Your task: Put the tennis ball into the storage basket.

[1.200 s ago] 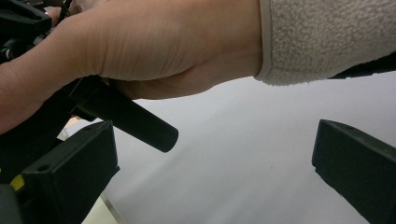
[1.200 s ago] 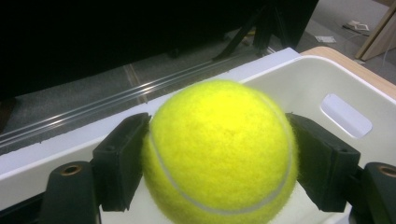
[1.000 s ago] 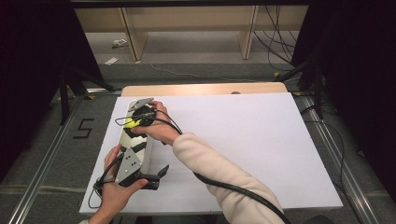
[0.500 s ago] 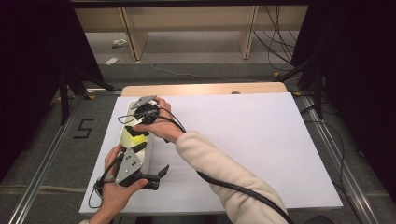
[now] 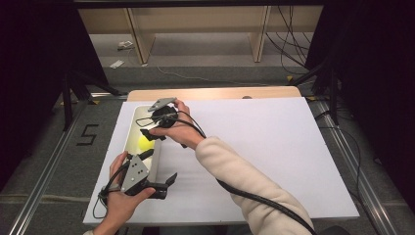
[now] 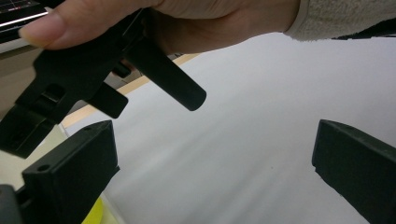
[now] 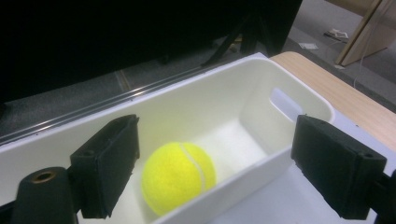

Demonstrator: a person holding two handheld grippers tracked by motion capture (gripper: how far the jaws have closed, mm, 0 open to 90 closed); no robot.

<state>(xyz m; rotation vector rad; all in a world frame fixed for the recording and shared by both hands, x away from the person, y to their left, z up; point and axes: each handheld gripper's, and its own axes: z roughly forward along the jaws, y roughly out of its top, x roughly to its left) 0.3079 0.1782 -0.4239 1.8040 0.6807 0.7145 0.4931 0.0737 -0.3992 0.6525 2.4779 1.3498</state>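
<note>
Nearest the person, the left hand (image 5: 120, 198) grips the left tongs (image 5: 164, 185) low over the white surface (image 5: 274, 156), wrist bent slightly inward, the grey plate on top and the jaws pointing to the person's right. Those jaws stand spread, with bare surface between them in the left gripper view.

Just beyond the left tongs lies a long white bin (image 5: 131, 133), running away from the person along the left part of the surface. A yellow tennis ball (image 7: 179, 176) rests on the bin's floor, loose and touched by nothing.

Farther on, the right forearm in a cream sleeve (image 5: 235, 181) reaches diagonally across the surface from the lower right, and the right hand (image 5: 178, 129) holds the right tongs (image 5: 152, 132) above the bin's near wall, angled down toward it. Their jaws are spread wide and grip nothing; in the right gripper view the ball sits beneath and between them, nearer the left jaw, with the bin's handle slot (image 7: 285, 103) past it.
</note>
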